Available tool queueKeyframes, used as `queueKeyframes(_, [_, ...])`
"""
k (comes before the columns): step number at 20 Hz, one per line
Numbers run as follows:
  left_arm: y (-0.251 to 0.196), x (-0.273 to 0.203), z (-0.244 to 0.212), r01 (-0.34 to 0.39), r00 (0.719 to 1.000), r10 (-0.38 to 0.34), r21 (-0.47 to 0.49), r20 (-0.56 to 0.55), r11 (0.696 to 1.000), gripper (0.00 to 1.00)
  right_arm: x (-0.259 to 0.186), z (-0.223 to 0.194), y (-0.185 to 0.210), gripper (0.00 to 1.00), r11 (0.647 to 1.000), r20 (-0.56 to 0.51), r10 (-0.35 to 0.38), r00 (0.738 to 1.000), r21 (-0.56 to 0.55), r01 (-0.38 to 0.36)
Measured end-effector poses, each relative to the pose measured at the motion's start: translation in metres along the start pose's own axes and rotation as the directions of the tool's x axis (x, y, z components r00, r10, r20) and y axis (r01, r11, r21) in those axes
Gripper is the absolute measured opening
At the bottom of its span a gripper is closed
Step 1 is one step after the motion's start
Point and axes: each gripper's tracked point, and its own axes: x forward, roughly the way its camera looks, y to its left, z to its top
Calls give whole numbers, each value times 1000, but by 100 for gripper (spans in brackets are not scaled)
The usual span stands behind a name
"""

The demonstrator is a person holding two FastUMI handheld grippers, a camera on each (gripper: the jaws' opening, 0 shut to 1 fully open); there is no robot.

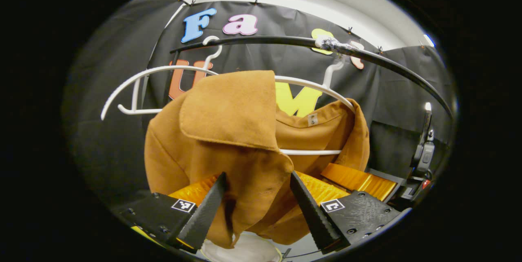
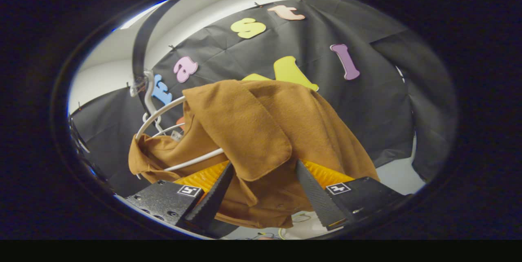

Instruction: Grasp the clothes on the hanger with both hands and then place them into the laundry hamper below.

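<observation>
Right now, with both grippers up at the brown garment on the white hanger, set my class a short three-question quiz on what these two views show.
1. True or false: the brown suede-like shirt hangs on a white plastic hanger.
2. Multiple choice: in the left gripper view, the left gripper has its jaws (a) spread with brown cloth between them, (b) shut with nothing in them, (c) clamped on the black rail.
3. Fill in: in the right gripper view, the cloth between the fingers of the right gripper is a folded ____ of the shirt.

Key: 1 true; 2 a; 3 flap. Whether either gripper's fingers already press the cloth cannot be told.
</observation>
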Motion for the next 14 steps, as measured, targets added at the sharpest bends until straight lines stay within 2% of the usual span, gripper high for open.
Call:
queueKeyframes(1, [-3,4,0,4,1000,-4,5,-6,1000,96,2,-1,-2,95,1000,1,-4,1000,12,4])
queueKeyframes(2, [-3,8,-1,-9,1000,9,16,-7,1000,100,5,-1,-6,93,1000,1,-14,1000,15,14])
queueKeyframes(3, [-1,12,-3,-24,1000,24,21,-8,999,100,5,-2,-9,87,1000,0,-15,1000,18,15])
queueKeyframes(4, [-2,19,-7,-31,999,31,20,-12,999,96,6,-2,-9,84,1000,-3,-7,1000,18,7])
queueKeyframes(7, [-2,30,-15,-50,998,51,28,-29,998,95,11,-6,-10,78,1000,-22,16,1000,17,-16])
queueKeyframes(8, [2,32,-13,-62,998,63,38,-17,997,83,12,-7,-9,73,1000,-22,21,1000,6,-21])
queueKeyframes(9, [6,34,-13,-78,997,79,43,-13,996,83,12,-7,-11,68,1000,-16,9,1000,-3,-9])
queueKeyframes(10, [10,34,-13,-90,996,90,40,-7,995,84,13,-6,-13,52,1000,-8,2,1000,-10,-2])
queueKeyframes(11, [13,35,-12,-95,995,96,31,-7,995,53,13,-7,-15,39,1000,-7,-6,1000,-18,6])
queueKeyframes(12, [18,34,-13,-104,994,105,31,-11,994,42,12,-8,-16,36,1000,-12,0,1000,-20,0])
queueKeyframes(14, [32,26,-14,-155,988,156,32,-10,987,19,6,-7,-16,16,1000,-4,15,1000,-6,-15])
